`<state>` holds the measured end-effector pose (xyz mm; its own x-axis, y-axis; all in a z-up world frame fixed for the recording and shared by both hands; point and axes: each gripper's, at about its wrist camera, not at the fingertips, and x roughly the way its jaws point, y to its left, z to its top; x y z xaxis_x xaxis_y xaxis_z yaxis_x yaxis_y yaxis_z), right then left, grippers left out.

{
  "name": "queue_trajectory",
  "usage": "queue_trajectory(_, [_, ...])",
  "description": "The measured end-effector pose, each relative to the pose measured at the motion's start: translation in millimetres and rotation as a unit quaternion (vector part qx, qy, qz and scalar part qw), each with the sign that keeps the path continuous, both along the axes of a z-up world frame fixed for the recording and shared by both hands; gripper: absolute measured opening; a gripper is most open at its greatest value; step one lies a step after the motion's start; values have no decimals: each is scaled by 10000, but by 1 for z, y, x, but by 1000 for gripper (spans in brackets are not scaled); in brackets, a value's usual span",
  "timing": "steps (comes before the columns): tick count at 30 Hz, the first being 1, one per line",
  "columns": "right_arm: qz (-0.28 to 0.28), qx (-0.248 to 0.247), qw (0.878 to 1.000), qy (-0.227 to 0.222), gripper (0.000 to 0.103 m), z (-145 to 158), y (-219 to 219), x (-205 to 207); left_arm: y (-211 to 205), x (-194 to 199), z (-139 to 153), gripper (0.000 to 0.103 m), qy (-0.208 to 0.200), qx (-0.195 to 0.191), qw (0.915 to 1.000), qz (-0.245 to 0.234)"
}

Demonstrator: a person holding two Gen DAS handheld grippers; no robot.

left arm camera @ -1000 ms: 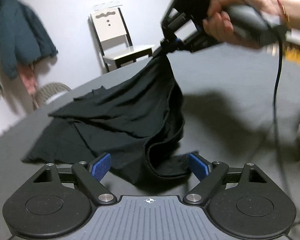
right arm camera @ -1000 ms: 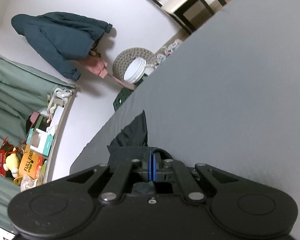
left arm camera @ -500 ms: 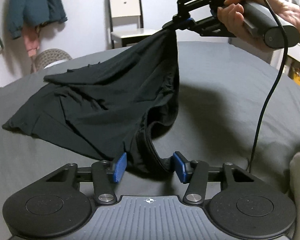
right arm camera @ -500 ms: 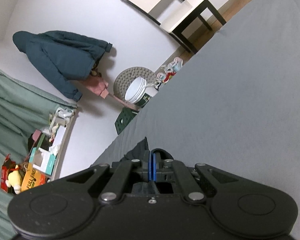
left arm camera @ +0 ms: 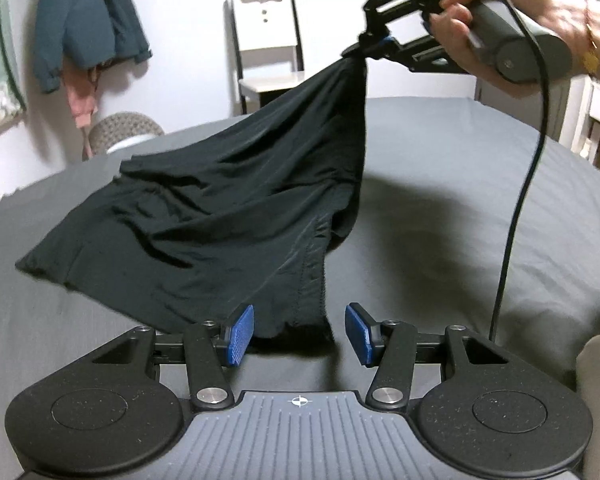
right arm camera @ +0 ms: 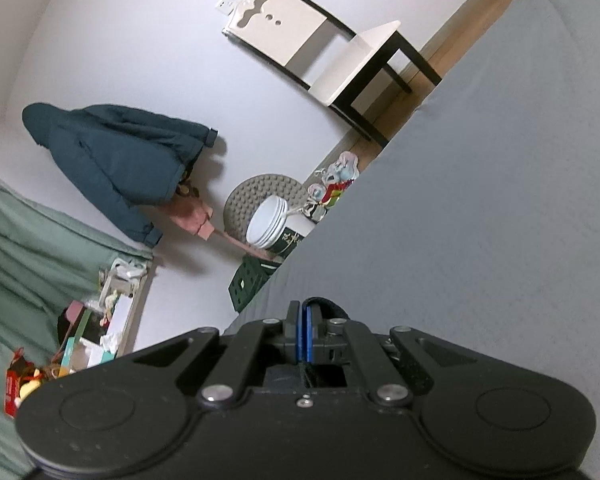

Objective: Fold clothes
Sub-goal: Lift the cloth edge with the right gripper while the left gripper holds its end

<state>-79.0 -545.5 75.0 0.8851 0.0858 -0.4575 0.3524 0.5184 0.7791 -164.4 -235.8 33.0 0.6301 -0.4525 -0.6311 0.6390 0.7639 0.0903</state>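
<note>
A black garment [left arm camera: 228, 216] lies partly on the grey bed cover [left arm camera: 440, 240], one corner lifted high. In the left wrist view a hand [left arm camera: 488, 32] holds my right gripper [left arm camera: 366, 46], which is shut on that raised corner. My left gripper [left arm camera: 298, 336] is open, and the garment's near hem hangs between its blue pads [left arm camera: 240, 334]. In the right wrist view the right gripper [right arm camera: 303, 334] shows its pads pressed together with a sliver of black cloth [right arm camera: 324, 306] beside them; the rest of the garment is hidden there.
A white chair [left arm camera: 268, 60] stands by the far wall, with a teal jacket [left arm camera: 88, 28] hanging to its left and a woven stool [left arm camera: 124, 132] beside the bed. A black cable [left arm camera: 520, 184] dangles from the right gripper. Shelves [left arm camera: 596, 120] stand at right.
The right gripper has raised the garment corner higher and further right. The left gripper has moved in on the near hem, which now sits between its pads, still open.
</note>
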Motion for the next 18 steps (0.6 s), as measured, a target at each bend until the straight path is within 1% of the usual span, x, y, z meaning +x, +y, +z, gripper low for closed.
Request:
queue_trajectory(4, [-103, 8, 9999, -2, 3, 0, -4, -1, -13, -7, -3, 52, -327, 323, 9987, -229])
queue_trajectory(5, [-127, 10, 9999, -4, 3, 0, -5, -1, -15, -7, -5, 49, -382, 422, 9980, -293])
queue_trajectory(7, [-181, 12, 9998, -6, 3, 0, -8, -2, -18, -9, -8, 41, -445, 584, 9965, -390])
queue_trajectory(10, [-285, -1, 9996, 4, 3, 0, -11, -3, -20, -10, -10, 39, -538, 738, 9947, -475])
queue_trajectory(18, [-505, -105, 9987, 44, 3, 0, -15, -5, -24, -12, -14, 38, -792, 1035, 9896, -616])
